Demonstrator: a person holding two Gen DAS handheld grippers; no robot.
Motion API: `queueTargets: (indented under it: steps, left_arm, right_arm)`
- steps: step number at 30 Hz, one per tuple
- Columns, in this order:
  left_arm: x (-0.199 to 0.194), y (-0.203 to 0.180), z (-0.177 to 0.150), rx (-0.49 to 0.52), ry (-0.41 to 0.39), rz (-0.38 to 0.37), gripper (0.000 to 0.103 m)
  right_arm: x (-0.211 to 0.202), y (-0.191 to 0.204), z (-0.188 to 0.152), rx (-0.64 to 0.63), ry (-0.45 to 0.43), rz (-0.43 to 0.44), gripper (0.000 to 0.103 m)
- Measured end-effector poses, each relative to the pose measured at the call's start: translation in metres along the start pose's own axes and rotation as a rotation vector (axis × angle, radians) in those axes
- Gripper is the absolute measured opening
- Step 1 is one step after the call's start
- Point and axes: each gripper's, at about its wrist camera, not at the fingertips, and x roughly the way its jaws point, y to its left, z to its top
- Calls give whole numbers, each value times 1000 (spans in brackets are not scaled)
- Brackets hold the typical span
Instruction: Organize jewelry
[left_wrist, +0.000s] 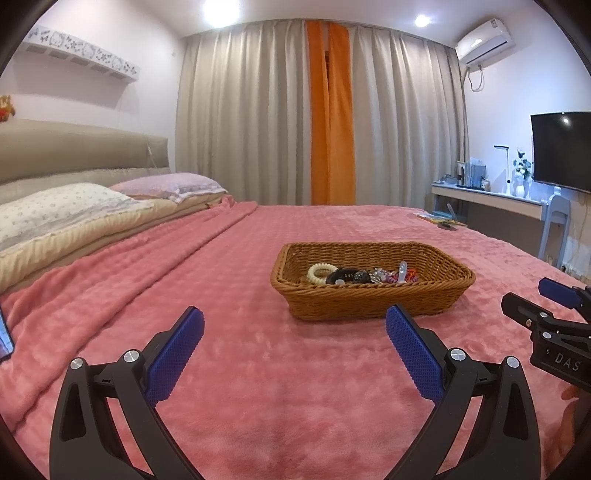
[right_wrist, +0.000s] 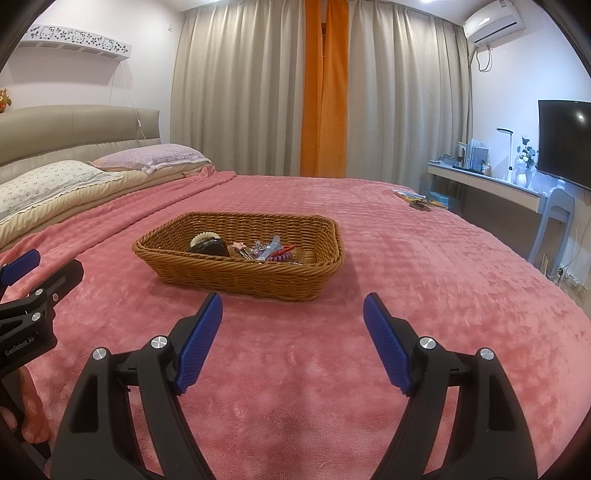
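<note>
A brown wicker basket sits on the pink bedspread. Inside lie several hair accessories: a cream spiral hair tie, a black clip, silvery clips, a pink star clip and a red-purple coil tie. My left gripper stands open short of the basket, with nothing between its blue pads. My right gripper is open too, just short of the basket's near rim and empty. Each gripper shows at the edge of the other's view, the right gripper and the left gripper.
The pink bedspread spreads wide around the basket. Pillows lie at the left by the headboard. Books and small items rest on the bed's far right corner. A desk, a chair and a TV stand at the right.
</note>
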Motion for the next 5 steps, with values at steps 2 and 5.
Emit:
queueTargets:
  steps: [2, 5]
  left_arm:
    - [1, 1, 0, -6, 7, 3, 96]
    - [2, 2, 1, -12, 8, 4, 96]
  right_arm:
    - [0, 0, 0, 0, 0, 0, 75]
    - [0, 0, 0, 0, 0, 0, 75]
